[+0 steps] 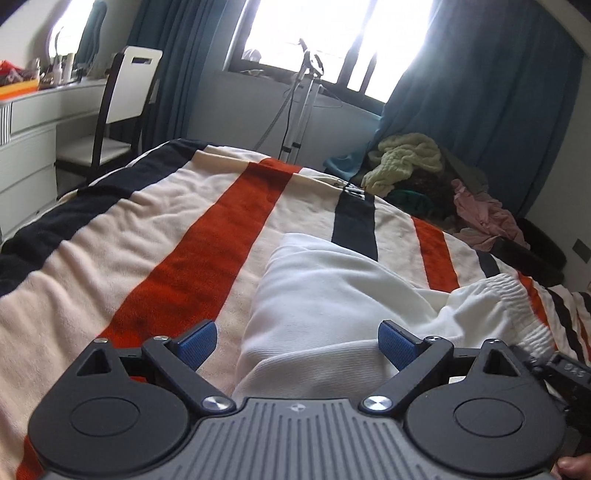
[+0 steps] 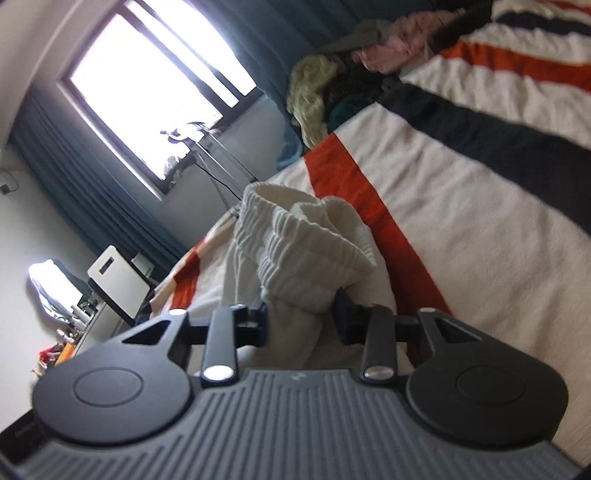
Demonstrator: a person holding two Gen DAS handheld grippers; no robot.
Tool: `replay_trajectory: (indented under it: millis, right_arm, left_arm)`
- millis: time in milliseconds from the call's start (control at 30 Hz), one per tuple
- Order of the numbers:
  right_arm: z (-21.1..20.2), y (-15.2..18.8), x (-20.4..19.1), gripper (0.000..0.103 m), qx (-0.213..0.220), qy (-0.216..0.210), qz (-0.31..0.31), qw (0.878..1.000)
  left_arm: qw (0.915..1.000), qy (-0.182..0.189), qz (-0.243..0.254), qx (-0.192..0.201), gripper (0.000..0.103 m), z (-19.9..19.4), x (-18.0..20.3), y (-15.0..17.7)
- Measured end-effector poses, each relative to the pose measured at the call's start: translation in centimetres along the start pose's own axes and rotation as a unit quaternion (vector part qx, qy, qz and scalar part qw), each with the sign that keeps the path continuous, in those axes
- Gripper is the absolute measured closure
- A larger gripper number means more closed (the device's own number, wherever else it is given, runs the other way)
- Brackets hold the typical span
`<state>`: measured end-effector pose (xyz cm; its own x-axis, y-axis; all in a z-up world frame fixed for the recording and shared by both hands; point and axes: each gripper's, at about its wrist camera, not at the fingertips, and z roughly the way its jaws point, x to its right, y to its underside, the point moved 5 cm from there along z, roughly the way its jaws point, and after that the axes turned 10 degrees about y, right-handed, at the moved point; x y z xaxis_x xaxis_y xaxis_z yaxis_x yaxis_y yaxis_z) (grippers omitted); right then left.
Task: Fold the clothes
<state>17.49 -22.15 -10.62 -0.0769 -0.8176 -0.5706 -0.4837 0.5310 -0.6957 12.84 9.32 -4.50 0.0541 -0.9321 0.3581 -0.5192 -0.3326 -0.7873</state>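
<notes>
A heap of unfolded clothes (image 1: 424,177) sits at the far right corner of the bed, a pale green knit on top and a pink piece beside it, well apart from the white pants (image 1: 332,295). Beyond the bed stand a chair (image 1: 122,107) at a white dresser (image 1: 33,136), a garment steamer pole (image 1: 299,110) under the window (image 1: 332,33), and blue curtains (image 1: 480,92).

The white pants lie on the striped blanket (image 1: 147,229), which shows cream, orange and navy bands. In the left wrist view their long axis runs away from the camera toward the far end of the bed, and the ribbed elastic waistband (image 1: 517,306) is bunched up off to the right.

The left gripper (image 1: 297,343) hangs just above the near part of the pants with its blue pads (image 1: 197,341) spread wide, holding nothing. The right gripper (image 2: 301,321) is closed around a gathered fold of the pants just below the waistband (image 2: 295,243), which stands up in front of it; that camera is rolled sideways.

To the left of the pants the blanket lies broad and flat out to the bed's left edge, and past their far end it runs bare up to the bed's end.
</notes>
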Motion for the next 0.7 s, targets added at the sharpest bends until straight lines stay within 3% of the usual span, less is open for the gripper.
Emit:
replay_trajectory:
  millis: [133,233,367,500,567,633,700]
  right_arm:
    - [-2.8,-2.0,-0.9,0.070,0.079,-0.011,-0.015,0.997]
    - [-3.8,-2.6,1.2,0.070,0.098,0.022,0.021,0.995]
    - [-1.2,-0.4,6.9,0.070,-0.004,0.095,0.125,0.988]
    - [-0.7,0.4,8.7,0.064,-0.039,0.075,0.187,0.979]
    - [-0.6,0.5,8.7,0.055,-0.049,0.067,0.198,0.977]
    - [-0.5,0.6,8.7,0.026,-0.060,0.059,0.209,0.974]
    - [-0.3,1.0,8.6,0.019,-0.073,0.044,0.223,0.971]
  left_arm:
    - [0.9999,0.006,-0.008,0.004,0.008,-0.2,-0.3,0.0]
    - [0.9998,0.013,-0.018,0.003,0.008,-0.4,-0.5,0.1]
    - [0.9992,0.017,-0.036,0.000,0.008,-0.3,-1.0,0.1]
    - [0.9979,0.025,-0.060,-0.006,0.008,-0.2,-1.6,0.2]
    - [0.9967,0.035,-0.072,-0.010,0.008,-0.3,-1.8,0.3]
    - [0.9941,0.055,-0.092,-0.017,0.007,-0.2,-1.9,0.4]
    - [0.9899,0.078,-0.116,-0.025,0.006,0.0,-2.0,0.6]
